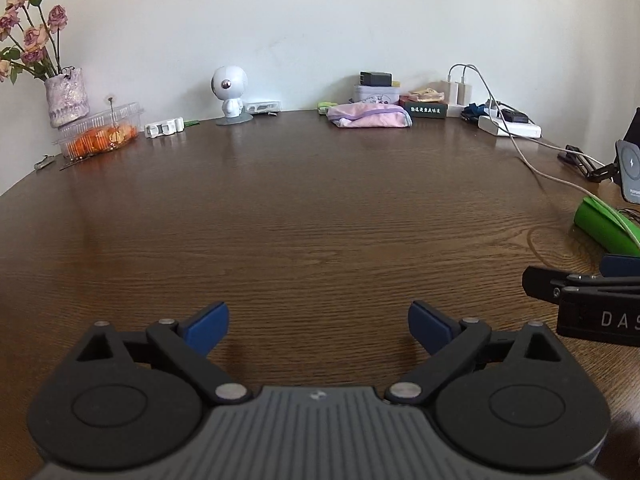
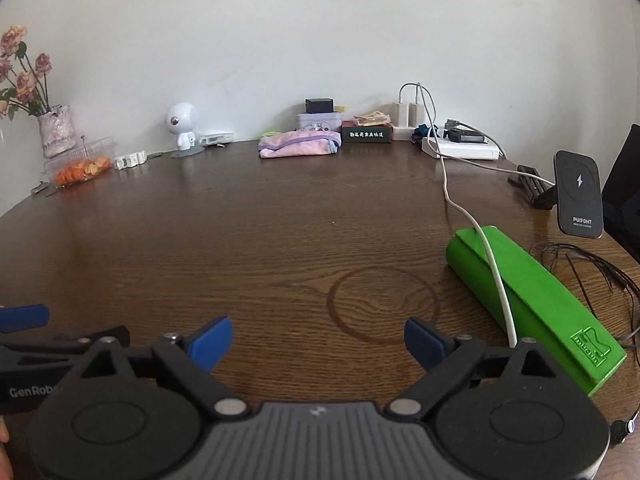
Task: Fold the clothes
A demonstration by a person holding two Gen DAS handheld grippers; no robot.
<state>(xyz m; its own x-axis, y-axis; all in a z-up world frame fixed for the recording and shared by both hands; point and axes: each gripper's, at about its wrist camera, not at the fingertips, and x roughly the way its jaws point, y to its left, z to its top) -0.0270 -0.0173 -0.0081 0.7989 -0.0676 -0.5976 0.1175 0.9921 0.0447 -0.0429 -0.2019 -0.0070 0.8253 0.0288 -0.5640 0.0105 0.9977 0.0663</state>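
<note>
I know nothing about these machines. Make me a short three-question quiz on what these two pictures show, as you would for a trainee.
1. True or false: the left claw is shut on the pink cloth.
2. Multiple choice: what lies over the green case? A) a white cable B) a sock C) a spoon
3. Fill in: the pink cloth lies at the table's far edge, near the ____.

Key:
1. False. Both the left claw and the right claw are open and empty, over bare wooden table.
2. A, the white cable.
3. Wall.
</note>
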